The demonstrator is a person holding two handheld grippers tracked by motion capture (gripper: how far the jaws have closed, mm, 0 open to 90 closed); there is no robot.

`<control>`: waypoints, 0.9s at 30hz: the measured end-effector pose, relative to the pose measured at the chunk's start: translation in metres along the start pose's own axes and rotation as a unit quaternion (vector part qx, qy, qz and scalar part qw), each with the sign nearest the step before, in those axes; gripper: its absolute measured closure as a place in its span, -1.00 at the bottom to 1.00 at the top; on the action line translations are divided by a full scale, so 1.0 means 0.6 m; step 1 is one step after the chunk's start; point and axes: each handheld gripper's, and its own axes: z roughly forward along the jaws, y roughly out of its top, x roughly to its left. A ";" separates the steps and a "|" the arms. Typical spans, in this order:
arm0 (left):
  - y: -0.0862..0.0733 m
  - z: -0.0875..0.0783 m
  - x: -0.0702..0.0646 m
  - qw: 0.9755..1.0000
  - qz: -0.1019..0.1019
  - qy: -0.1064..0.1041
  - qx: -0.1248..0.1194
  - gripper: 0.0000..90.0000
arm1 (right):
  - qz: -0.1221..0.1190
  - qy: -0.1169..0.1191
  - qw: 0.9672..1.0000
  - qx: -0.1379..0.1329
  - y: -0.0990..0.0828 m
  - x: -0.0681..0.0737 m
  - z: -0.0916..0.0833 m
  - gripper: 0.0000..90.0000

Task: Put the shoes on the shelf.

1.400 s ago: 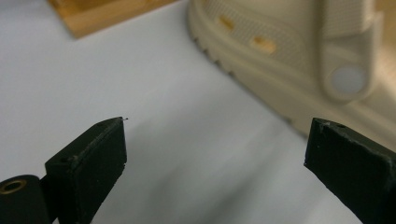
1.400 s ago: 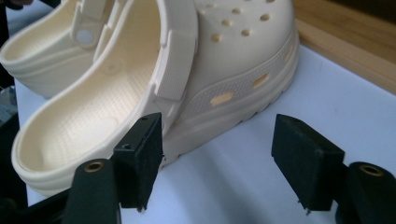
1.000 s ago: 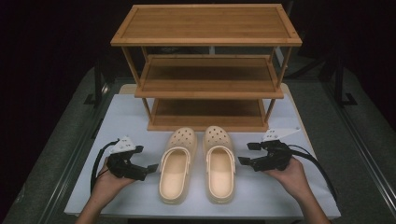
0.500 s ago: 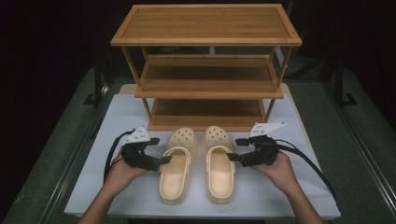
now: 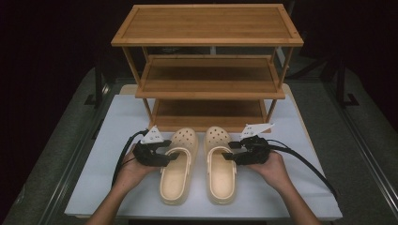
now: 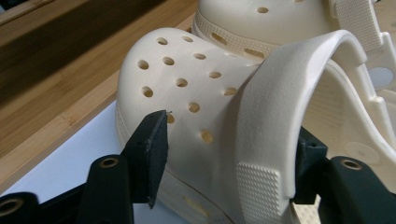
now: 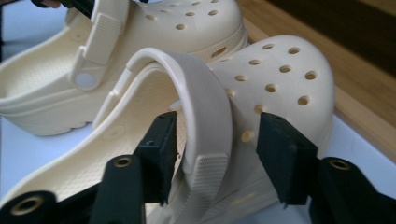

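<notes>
Two cream clogs stand side by side, toes toward the rack: the left clog (image 5: 177,174) and the right clog (image 5: 220,176). My left gripper (image 5: 172,153) reaches in from the left; in the left gripper view (image 6: 232,128) its jaws have just been closing and straddle the left clog's (image 6: 187,88) strap and the rim of the holed upper. My right gripper (image 5: 228,153) comes from the right. Its jaws (image 7: 217,119) have also been closing around the right clog's (image 7: 280,70) strap, with small gaps still at both pads.
A three-tier wooden shoe rack (image 5: 206,89) stands right behind the clogs on a white mat (image 5: 117,122). Black cables trail from both grippers toward the table's sides. Dark rails run along the left and right edges.
Both hands have moved inward from the sides of the mat to the clogs. Each gripper's jaws now straddle a clog's strap and have narrowed.
</notes>
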 end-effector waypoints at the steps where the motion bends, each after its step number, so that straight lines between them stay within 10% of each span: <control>1: 0.000 0.000 -0.002 1.000 0.002 0.003 0.001 -0.05 | 0.000 0.000 1.000 0.000 0.000 0.000 0.000 0.11; 10: 0.002 -0.015 -0.009 0.998 0.032 0.059 0.001 0.58 | -0.020 -0.020 1.000 0.000 0.003 0.008 -0.007 0.53; 27: 0.007 -0.024 -0.013 0.996 0.033 0.083 -0.021 0.71 | -0.017 -0.080 0.996 -0.019 0.006 -0.002 -0.034 0.74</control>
